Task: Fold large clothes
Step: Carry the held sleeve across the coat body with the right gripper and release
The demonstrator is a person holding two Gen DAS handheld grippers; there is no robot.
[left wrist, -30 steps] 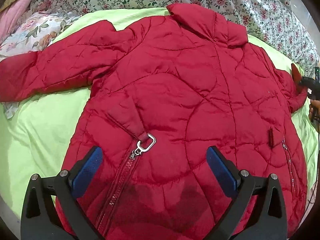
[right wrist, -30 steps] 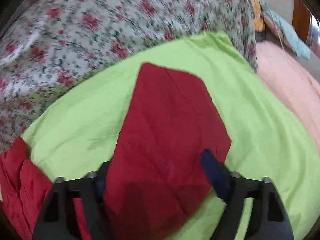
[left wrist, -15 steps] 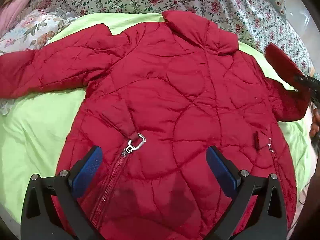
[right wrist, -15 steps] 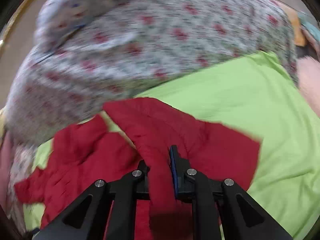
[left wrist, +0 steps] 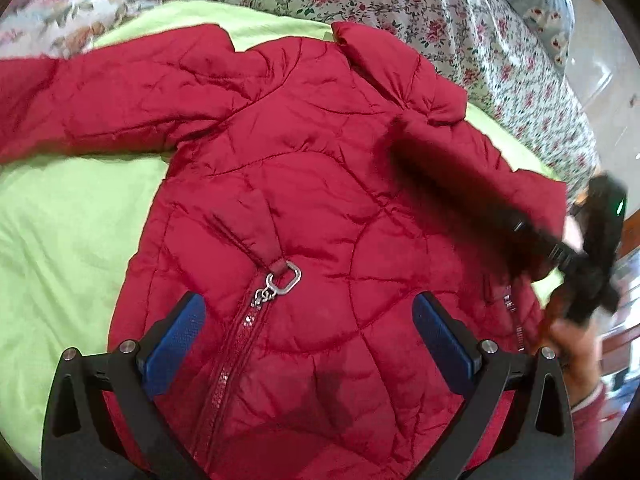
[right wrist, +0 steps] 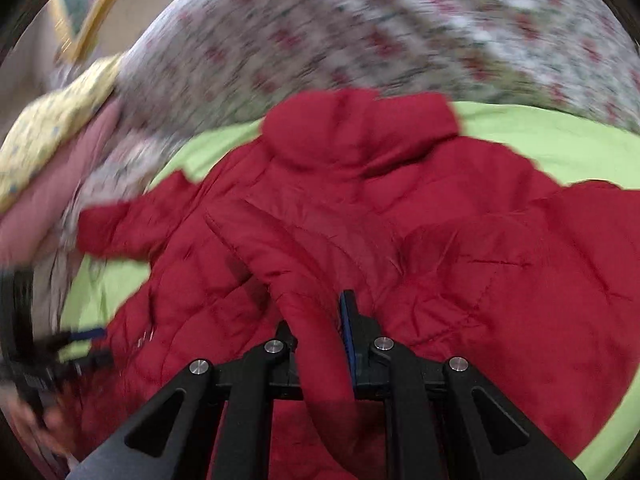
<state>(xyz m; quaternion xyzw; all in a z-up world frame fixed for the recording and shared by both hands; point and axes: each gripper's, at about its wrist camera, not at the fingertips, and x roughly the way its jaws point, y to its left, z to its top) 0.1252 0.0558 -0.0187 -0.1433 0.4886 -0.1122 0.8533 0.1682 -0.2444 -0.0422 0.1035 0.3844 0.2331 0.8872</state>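
Note:
A red quilted jacket [left wrist: 320, 208] lies front up on a lime green sheet [left wrist: 68, 248], collar at the far side, zipper pull [left wrist: 284, 280] near the middle. My left gripper [left wrist: 308, 328] is open and empty, hovering above the jacket's lower front. My right gripper [right wrist: 320, 320] is shut on the jacket's right sleeve [right wrist: 304, 280] and holds it over the jacket body [right wrist: 480, 260]. In the left wrist view the right gripper [left wrist: 568, 256] is a dark blur at the right edge with the sleeve [left wrist: 480, 168] lying across the chest. The other sleeve [left wrist: 100, 96] stretches out to the left.
A floral bedcover [left wrist: 400, 0] lies beyond the green sheet. Pillows [right wrist: 52, 152] are piled at the far left in the right wrist view. The left gripper [right wrist: 60, 352] shows blurred at that view's left edge. The bed's edge and floor [left wrist: 600, 80] are at the right.
My right gripper, shut on the sleeve, has swung it inward over the jacket's chest. My left gripper has stayed open and shifted slightly above the lower front.

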